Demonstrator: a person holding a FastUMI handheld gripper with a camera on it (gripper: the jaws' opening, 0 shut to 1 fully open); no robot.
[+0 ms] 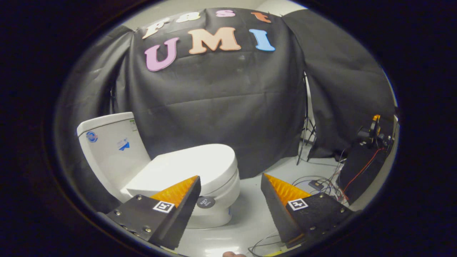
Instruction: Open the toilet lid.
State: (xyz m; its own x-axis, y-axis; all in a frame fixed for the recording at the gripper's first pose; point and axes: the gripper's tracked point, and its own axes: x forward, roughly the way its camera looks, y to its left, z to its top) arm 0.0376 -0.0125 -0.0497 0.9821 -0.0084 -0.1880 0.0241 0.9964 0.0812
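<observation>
Right now we hold the gripper (230, 178) with its fingers spread wide and nothing between them; the toilet sits beyond and to the left of them, and the left finger overlaps the front of its bowl in our view. Between the fingers we see bare pale floor (246, 214).

Just past the left finger lies the toilet lid (194, 166), shut flat on the seat. We judge it to be rigid moulded plastic, light enough for one lift, smooth and glossy, so pads could slide on it. It should swing stiffly about its hinge instead of bending. The best hold, as we read it, is the rounded front lip, farthest from the hinge, where the fingers can hook under the edge or pinch it top and bottom.

The lid's long axis runs from the tank (110, 150) at the back left to the rounded front at the right, so the toilet faces rightwards across our line of sight. The hinge should lie by the tank, though we cannot make it out.

Right of the toilet, well apart from it, cables (323, 184) trail over the floor toward a dark box (360, 171). Behind the toilet hangs the black cloth wall (221, 103).
</observation>
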